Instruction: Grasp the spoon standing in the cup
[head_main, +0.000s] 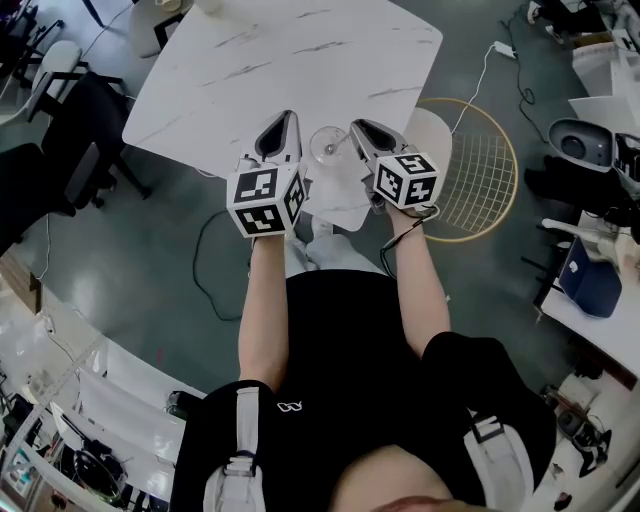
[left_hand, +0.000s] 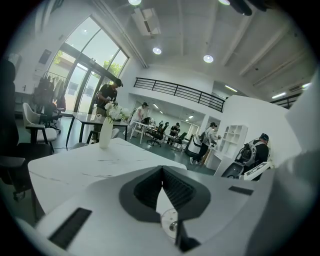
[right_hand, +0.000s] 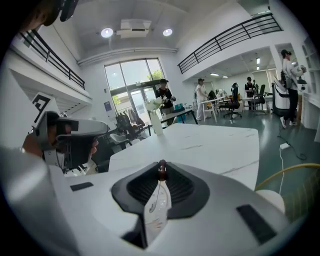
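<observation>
Spoon (right_hand: 161, 172) with a thin handle and dark brown knob end stands in the clear glass cup (head_main: 328, 146) at the white marble table's (head_main: 290, 60) six o'clock edge. Your right gripper (head_main: 359, 126) has its jaws nearly closed, pinching the handle. Your left gripper (head_main: 284, 120), at the cup's nine o'clock, has its jaws together and holds nothing.
</observation>
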